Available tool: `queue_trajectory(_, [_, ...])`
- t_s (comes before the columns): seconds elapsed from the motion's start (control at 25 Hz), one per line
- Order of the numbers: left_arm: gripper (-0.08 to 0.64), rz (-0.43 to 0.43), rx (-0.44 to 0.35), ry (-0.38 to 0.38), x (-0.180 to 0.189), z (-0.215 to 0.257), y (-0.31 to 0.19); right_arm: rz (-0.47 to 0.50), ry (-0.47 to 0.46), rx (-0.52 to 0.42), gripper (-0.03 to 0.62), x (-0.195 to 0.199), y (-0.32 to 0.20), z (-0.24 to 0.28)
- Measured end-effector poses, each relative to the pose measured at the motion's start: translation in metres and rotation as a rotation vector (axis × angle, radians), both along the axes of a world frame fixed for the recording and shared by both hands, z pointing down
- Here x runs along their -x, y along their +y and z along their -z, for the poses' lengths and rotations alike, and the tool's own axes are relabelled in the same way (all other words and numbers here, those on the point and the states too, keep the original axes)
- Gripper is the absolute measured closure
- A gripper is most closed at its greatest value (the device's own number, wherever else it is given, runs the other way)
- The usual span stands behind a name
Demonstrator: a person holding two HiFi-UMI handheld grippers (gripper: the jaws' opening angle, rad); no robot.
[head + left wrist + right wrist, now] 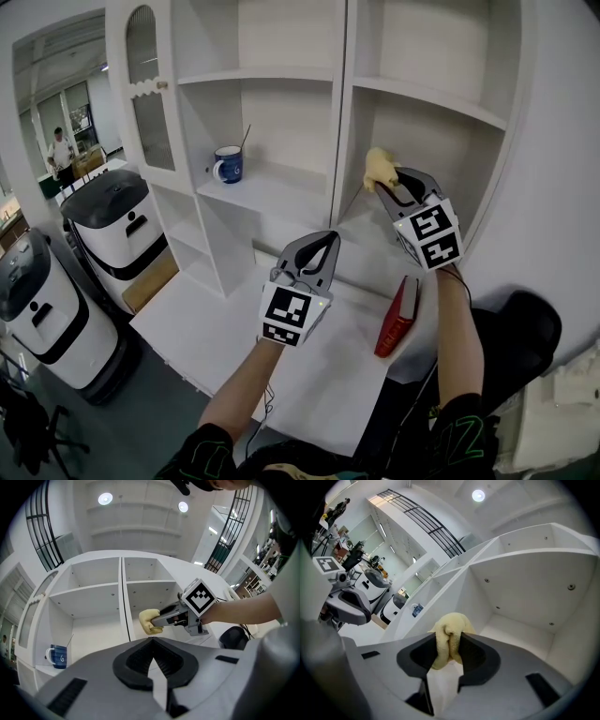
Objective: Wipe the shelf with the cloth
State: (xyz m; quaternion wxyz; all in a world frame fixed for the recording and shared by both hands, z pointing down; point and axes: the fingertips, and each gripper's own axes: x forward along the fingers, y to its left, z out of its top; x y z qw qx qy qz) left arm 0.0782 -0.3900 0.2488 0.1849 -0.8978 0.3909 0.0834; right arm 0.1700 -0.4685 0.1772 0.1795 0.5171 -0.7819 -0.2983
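My right gripper (386, 184) is clamped on the yellow cloth (379, 167), held inside the right compartment, seemingly just above the shelf (367, 236). I'd lower it until the wad flattens, then sweep from back to front. My left gripper (322, 242) is closed on nothing. Only the head view shows the red book (397, 315) on the worktop (309, 366); the right gripper view shows the compartment's back corner
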Motion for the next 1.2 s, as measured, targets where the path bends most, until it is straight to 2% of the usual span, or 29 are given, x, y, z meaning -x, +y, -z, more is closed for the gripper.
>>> queue_trajectory(0.16, [0.56, 0.002, -0.001, -0.007, 0.004, 0.0, 0.0, -0.099, 0.035, 0.064, 0.458, -0.013, -0.02, -0.019])
queue_trajectory(0.32, [0.56, 0.014, 0.004, -0.001, 0.014, -0.002, -0.003, -0.132, 0.07, 0.121, 0.457, -0.014, -0.038, -0.035])
queue_trajectory(0.56, [0.56, 0.018, 0.012, 0.003, 0.016, -0.004, -0.006, -0.215, 0.267, 0.196, 0.457, -0.016, -0.063, -0.051])
queue_trajectory(0.76, [0.56, 0.011, 0.024, 0.015, 0.02, -0.008, -0.005, -0.191, 0.349, 0.255, 0.457, -0.004, -0.074, -0.067])
queue_trajectory(0.96, [0.56, -0.002, 0.036, 0.031, 0.02, -0.014, -0.004, -0.144, 0.349, 0.272, 0.457, 0.005, -0.065, -0.068])
queue_trajectory(1.2, [0.56, -0.027, 0.051, 0.052, 0.01, -0.019, -0.001, -0.042, 0.339, 0.341, 0.458, 0.026, -0.042, -0.077])
